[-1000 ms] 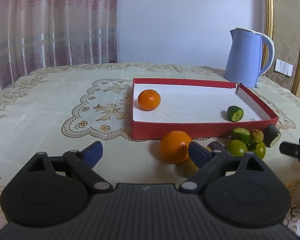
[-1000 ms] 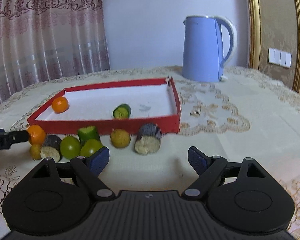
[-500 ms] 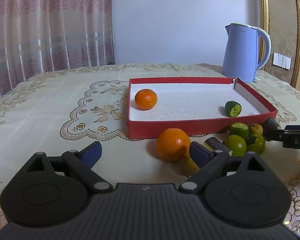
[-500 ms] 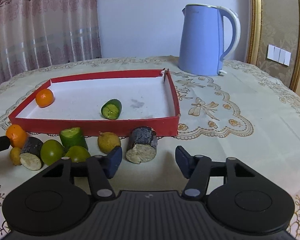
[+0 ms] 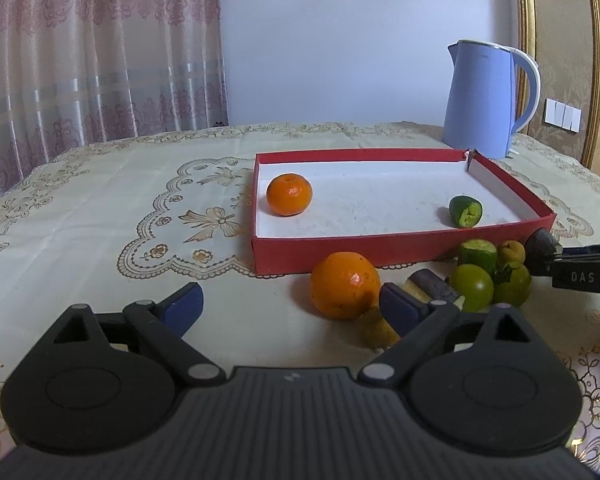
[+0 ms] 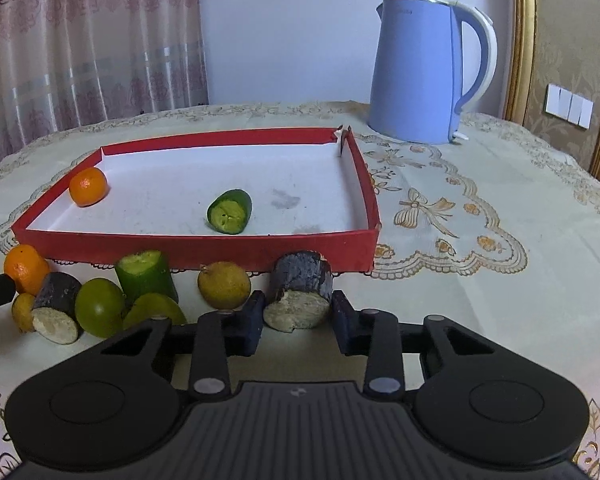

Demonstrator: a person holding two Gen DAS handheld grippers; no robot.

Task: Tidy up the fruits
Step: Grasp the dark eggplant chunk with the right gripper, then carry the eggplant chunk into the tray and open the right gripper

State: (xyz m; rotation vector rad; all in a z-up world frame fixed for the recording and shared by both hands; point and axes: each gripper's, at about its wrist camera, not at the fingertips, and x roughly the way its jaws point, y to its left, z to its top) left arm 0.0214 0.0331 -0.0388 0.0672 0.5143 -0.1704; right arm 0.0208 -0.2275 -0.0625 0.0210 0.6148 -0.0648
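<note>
A red tray (image 5: pixel 380 254) with a white floor holds a tangerine (image 5: pixel 289 194) and a cut cucumber end (image 5: pixel 465 211). In front of it lie an orange (image 5: pixel 345 285), green fruits (image 6: pixel 99 306), a cucumber piece (image 6: pixel 146 276), a yellow fruit (image 6: pixel 224 284) and two dark-skinned chunks. My right gripper (image 6: pixel 299 320) has the nearer dark chunk (image 6: pixel 300 280) between its jaws; they are closing and the pads touch both its sides. My left gripper (image 5: pixel 290 306) stands open low over the cloth, the orange just inside its right finger.
A blue kettle (image 6: pixel 424 72) stands behind the tray's far right corner. The table wears a cream embroidered cloth (image 5: pixel 100 220). Curtains hang at the back left, and a gold frame and wall switches are at the right.
My right gripper has come forward to the dark chunk and its jaws have narrowed from wide apart to either side of it. The left gripper has stayed put.
</note>
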